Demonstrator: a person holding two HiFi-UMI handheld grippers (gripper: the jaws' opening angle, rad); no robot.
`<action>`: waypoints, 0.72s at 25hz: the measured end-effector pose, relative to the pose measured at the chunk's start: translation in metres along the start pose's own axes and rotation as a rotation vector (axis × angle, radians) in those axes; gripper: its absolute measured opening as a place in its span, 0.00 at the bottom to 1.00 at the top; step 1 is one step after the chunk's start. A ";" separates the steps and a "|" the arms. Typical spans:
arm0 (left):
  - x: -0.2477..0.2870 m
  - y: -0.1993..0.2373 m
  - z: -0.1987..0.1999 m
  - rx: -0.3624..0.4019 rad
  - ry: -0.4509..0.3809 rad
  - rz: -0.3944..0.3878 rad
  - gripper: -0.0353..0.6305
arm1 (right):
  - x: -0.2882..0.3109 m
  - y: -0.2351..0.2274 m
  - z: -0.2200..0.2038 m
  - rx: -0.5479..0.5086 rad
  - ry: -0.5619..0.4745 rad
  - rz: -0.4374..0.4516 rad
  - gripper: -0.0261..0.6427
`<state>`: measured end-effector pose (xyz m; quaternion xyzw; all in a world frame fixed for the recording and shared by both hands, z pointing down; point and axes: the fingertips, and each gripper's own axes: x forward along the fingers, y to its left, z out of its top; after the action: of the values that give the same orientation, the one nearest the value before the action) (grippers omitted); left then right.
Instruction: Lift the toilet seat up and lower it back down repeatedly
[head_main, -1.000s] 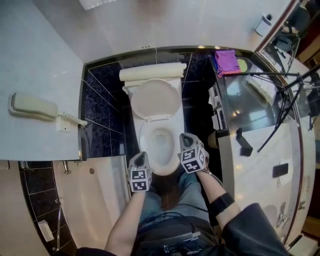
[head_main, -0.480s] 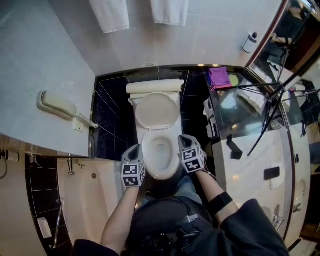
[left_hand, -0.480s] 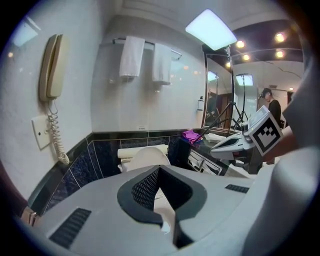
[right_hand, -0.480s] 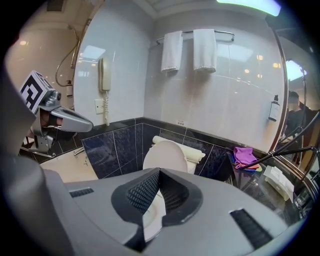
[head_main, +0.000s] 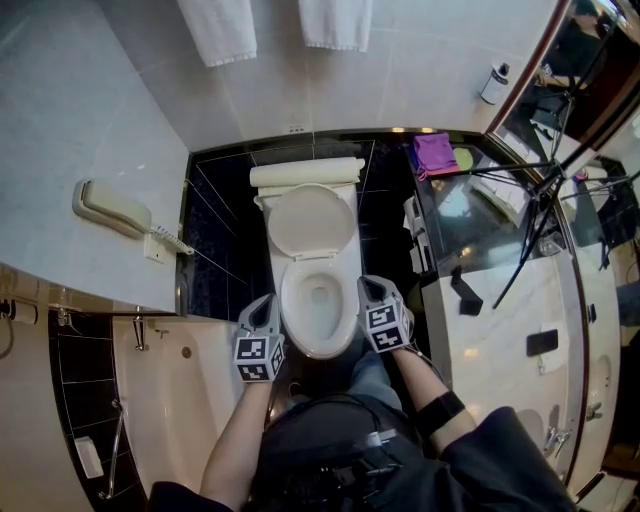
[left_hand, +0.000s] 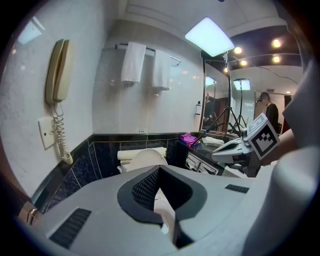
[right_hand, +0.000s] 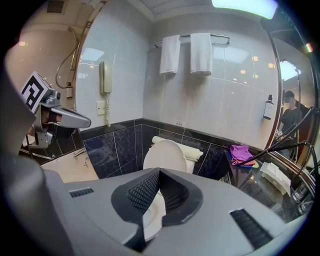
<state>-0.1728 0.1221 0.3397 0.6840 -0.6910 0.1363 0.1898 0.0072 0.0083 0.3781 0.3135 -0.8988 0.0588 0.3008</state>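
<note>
While left gripper (head_main: 264, 308) and right gripper (head_main: 371, 287) flank one toilet (head_main: 305, 173), all fingers together, empty; two towels (head_main: 218, 30); seat (head_main: 288, 302) seemingly down.

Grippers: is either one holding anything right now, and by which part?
Nothing is held. The left gripper and right gripper are both shut and empty, flanking the front of the toilet.

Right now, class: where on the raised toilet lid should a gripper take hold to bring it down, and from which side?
Probably the top edge, reached from the front, over the bowl. The lid leans back toward the tank, hinged at its base, so that thin upper rim is the free end.
</note>
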 end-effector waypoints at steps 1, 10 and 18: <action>-0.001 0.001 0.000 -0.001 -0.004 0.006 0.05 | 0.000 0.000 -0.001 0.000 0.000 0.000 0.07; 0.004 -0.004 0.000 0.011 -0.002 0.015 0.05 | 0.004 -0.013 0.001 0.001 0.002 -0.017 0.07; 0.018 -0.009 -0.003 0.052 -0.020 0.009 0.05 | 0.018 -0.035 -0.027 0.062 0.039 -0.057 0.22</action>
<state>-0.1635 0.1069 0.3501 0.6869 -0.6923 0.1480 0.1643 0.0302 -0.0212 0.4072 0.3471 -0.8811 0.0838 0.3099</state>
